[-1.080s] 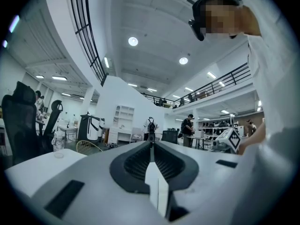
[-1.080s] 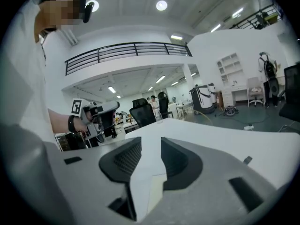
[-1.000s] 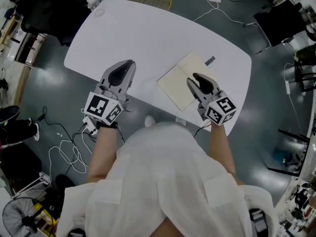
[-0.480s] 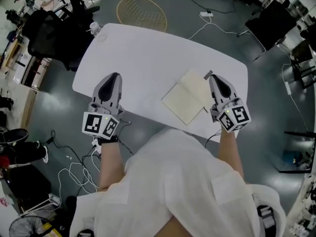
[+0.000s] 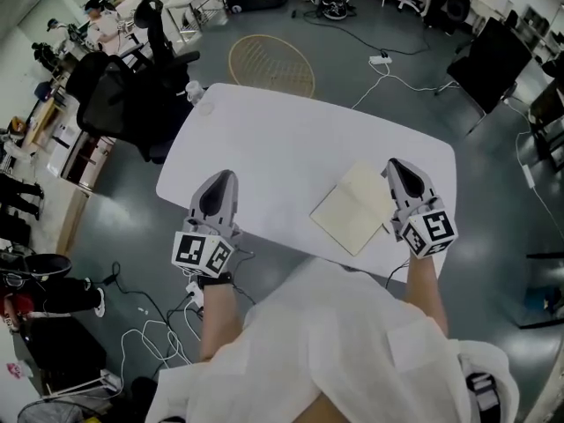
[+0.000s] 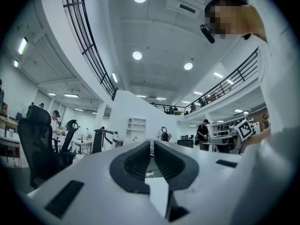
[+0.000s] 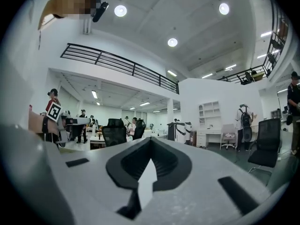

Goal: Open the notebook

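A cream notebook (image 5: 352, 210) lies flat on the white table (image 5: 282, 144) near its front right edge, a plain pale face up; I cannot tell cover from page. My right gripper (image 5: 394, 163) hovers over the notebook's right edge, pointing level, shut and empty (image 7: 150, 138). My left gripper (image 5: 224, 175) hangs over the table's front left edge, apart from the notebook. Its jaws meet at the tips with nothing between them (image 6: 151, 142). Neither gripper view shows the notebook; both look out across the hall.
A black office chair (image 5: 123, 95) stands past the table's left end, and a round wire frame (image 5: 271, 64) lies on the floor behind it. Cables (image 5: 167, 329) trail on the floor at front left. More chairs and desks stand at the right.
Both grippers have risen off the table. The right one has left its place over the notebook and now sits at the notebook's right edge. The notebook has stayed put.
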`<state>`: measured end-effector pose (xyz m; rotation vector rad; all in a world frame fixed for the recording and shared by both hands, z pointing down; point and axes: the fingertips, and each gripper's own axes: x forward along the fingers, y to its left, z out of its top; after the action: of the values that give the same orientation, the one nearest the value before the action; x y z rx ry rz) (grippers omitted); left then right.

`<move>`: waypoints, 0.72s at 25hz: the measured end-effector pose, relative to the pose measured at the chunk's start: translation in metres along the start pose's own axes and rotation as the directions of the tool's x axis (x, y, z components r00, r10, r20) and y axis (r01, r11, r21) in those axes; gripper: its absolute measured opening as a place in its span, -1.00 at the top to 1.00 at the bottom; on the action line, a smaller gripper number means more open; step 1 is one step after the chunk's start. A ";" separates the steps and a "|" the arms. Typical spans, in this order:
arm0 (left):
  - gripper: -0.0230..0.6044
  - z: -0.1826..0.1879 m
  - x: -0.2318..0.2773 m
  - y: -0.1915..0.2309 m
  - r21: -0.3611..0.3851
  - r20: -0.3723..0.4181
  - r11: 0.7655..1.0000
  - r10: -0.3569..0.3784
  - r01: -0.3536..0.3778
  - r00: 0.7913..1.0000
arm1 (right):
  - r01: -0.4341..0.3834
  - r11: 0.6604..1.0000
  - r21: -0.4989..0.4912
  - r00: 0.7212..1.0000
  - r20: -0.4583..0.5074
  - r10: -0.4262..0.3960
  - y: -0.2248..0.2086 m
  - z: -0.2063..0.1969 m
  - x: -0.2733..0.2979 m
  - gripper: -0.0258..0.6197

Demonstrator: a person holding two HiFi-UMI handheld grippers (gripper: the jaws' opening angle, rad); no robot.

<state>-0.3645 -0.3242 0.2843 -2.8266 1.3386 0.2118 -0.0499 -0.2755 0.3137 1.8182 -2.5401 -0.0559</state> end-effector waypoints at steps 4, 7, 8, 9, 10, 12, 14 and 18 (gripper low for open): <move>0.85 -0.001 0.003 0.001 -0.005 -0.007 1.000 -0.012 0.012 1.000 | -0.002 1.000 -0.015 1.000 -0.014 0.002 0.001 0.002 0.001 0.91; 0.85 0.001 0.004 0.004 -0.017 -0.013 1.000 -0.007 0.007 1.000 | -0.001 1.000 -0.019 1.000 -0.011 0.001 -0.002 0.005 0.004 0.91; 0.85 0.000 0.004 0.006 -0.022 -0.008 1.000 -0.010 0.010 1.000 | -0.001 1.000 -0.020 1.000 -0.012 0.001 -0.002 0.005 0.004 0.92; 0.85 -0.002 0.004 0.007 -0.026 -0.008 1.000 -0.012 0.012 1.000 | 0.000 1.000 -0.022 1.000 -0.013 0.000 -0.002 0.005 0.003 0.92; 0.85 -0.004 0.005 0.007 -0.028 -0.010 1.000 -0.013 0.013 1.000 | 0.002 1.000 -0.022 1.000 -0.015 -0.002 -0.003 0.004 0.002 0.92; 0.85 -0.005 0.006 0.006 -0.032 -0.020 0.999 -0.014 0.014 1.000 | 0.006 1.000 -0.023 1.000 -0.019 -0.006 -0.003 0.004 0.000 0.92; 0.85 -0.004 0.009 0.002 -0.035 -0.030 0.999 -0.019 0.018 0.999 | 0.010 1.000 -0.022 1.000 -0.020 -0.011 -0.004 0.004 -0.003 0.92; 0.85 -0.008 0.014 -0.004 -0.037 -0.007 0.998 -0.051 0.050 0.999 | 0.022 1.000 -0.020 1.000 -0.018 -0.022 -0.007 0.003 -0.009 0.92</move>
<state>-0.3515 -0.3333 0.2907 -2.8901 1.2761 0.2278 -0.0403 -0.2692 0.3100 1.8309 -2.4990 -0.0640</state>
